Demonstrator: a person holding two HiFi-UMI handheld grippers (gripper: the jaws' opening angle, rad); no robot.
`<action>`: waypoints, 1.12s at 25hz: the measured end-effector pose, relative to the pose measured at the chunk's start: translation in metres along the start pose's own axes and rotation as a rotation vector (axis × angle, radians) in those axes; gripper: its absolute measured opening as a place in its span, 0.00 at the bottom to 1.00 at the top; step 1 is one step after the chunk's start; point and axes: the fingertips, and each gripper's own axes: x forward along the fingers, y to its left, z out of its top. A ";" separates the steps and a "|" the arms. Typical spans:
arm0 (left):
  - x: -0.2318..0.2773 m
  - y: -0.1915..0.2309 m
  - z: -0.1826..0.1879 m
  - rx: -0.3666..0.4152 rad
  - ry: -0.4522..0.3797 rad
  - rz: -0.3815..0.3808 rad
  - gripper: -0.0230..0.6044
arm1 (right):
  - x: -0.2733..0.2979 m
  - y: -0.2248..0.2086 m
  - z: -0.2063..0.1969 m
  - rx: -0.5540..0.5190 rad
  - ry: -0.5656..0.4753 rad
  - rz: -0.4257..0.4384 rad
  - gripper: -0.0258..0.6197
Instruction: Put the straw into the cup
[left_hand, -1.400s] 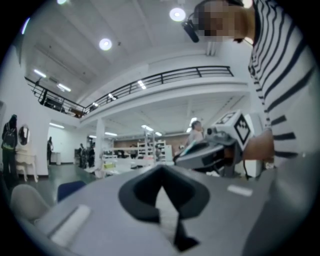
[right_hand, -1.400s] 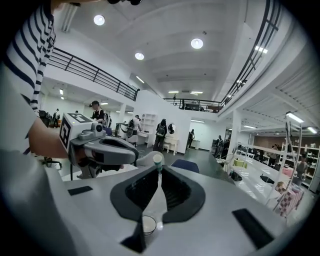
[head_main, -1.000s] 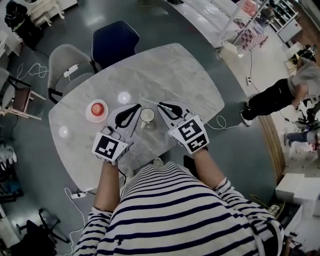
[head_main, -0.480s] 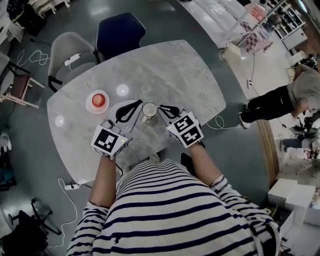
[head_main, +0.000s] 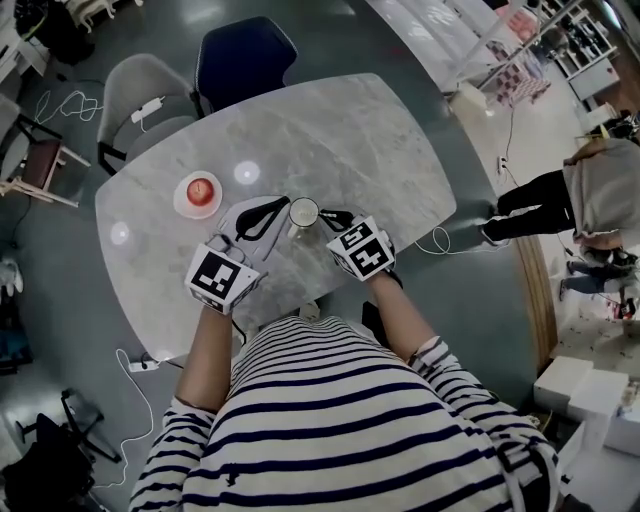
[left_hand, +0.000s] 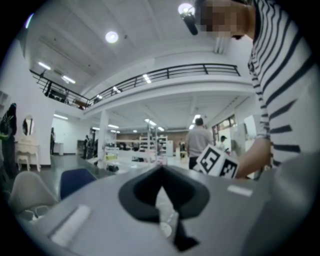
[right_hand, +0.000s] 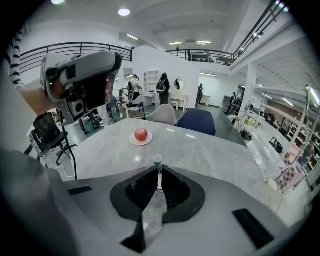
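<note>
A clear cup (head_main: 303, 212) stands on the marble table (head_main: 340, 130) between my two grippers. My right gripper (head_main: 328, 214) sits just right of the cup, shut on a white straw (right_hand: 157, 161) whose green tip pokes out past the jaws (right_hand: 158, 173). A clear wrapper (right_hand: 150, 212) trails back between the jaws. My left gripper (head_main: 280, 205) sits just left of the cup and is tilted upward. In the left gripper view its jaws (left_hand: 161, 171) meet at the tips around a clear scrap of wrapper (left_hand: 165, 207). The cup is hidden in both gripper views.
A red apple (head_main: 200, 188) on a white plate (head_main: 184, 203) lies left of the grippers, also seen as the apple (right_hand: 141, 134) in the right gripper view. A grey chair (head_main: 150, 105) and a blue chair (head_main: 245, 55) stand at the table's far side. A person (head_main: 565, 200) is bending at the right.
Both grippers have drawn closer to the cup, the right one most. The right gripper's marker cube now sits nearer the cup's side.
</note>
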 end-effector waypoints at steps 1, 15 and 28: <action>0.000 -0.001 0.000 -0.002 -0.002 -0.003 0.05 | 0.004 0.000 -0.004 0.000 0.011 0.001 0.08; -0.014 -0.002 -0.010 0.005 0.041 -0.020 0.05 | 0.046 0.013 -0.034 -0.002 0.093 0.003 0.08; -0.019 -0.003 -0.013 -0.005 0.039 -0.048 0.05 | 0.054 0.016 -0.040 0.004 0.106 -0.010 0.08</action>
